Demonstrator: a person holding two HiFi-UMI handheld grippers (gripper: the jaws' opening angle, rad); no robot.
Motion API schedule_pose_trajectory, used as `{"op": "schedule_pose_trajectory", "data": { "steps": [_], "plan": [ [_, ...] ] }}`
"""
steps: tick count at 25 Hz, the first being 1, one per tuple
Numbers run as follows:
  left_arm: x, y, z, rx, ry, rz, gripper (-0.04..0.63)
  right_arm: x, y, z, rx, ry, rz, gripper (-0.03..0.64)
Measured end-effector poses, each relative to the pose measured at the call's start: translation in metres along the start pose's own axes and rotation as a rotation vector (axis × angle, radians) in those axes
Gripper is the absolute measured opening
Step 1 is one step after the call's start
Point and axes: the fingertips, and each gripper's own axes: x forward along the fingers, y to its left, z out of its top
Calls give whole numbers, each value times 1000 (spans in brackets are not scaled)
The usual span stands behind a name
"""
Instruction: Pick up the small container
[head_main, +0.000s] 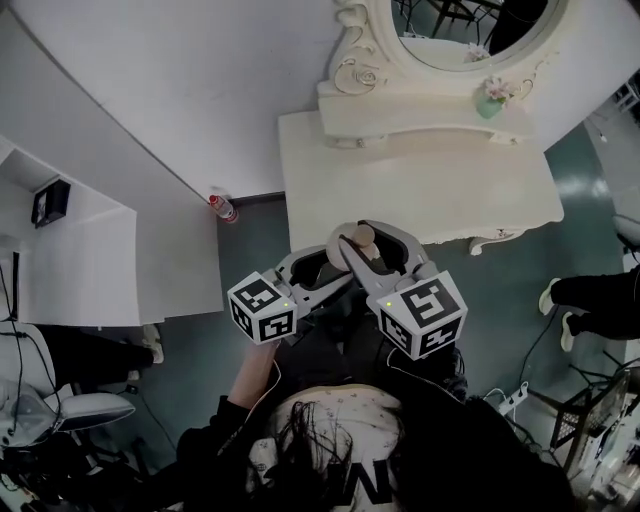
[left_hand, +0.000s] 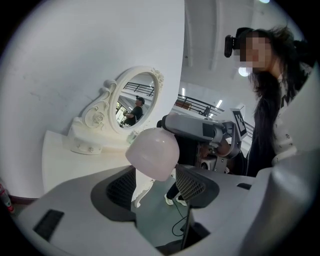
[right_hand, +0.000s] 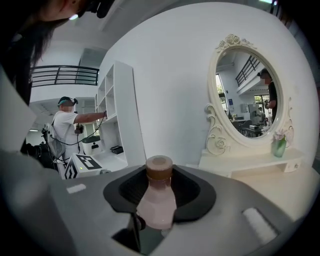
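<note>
Dresser top (head_main: 420, 195) lies open before mirror base (head_main: 425, 112).

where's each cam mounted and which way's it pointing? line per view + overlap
Head view: on the person's head, looking steeply down at the dressing table; shows their hair, left gripper, right gripper.
Left gripper view: on the left gripper, looking past its open jaws at the base of the small container; shows their torso.
Right gripper view: on the right gripper, facing the mirror; jaws clamp the container; hair top left.
Shared: container and mirror, all three.

container (right_hand: 156, 205): smooth matt plastic (pinkish) | cap (right_hand: 159, 167): matt brown | vanity (head_main: 420, 190): matt cream paint
</note>
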Motion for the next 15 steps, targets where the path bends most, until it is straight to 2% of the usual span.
{"op": "schedule_pose_trajectory", "data": {
  "steps": [6,15],
  "plan": [
    [2,-21,-14,-19,4,-38,235,-22,4,-9,14,12,-40,147],
    [2,-43,-25,-24,4,-21,235,-44,15,-16,-27,19,-13,147]
  ]
}}
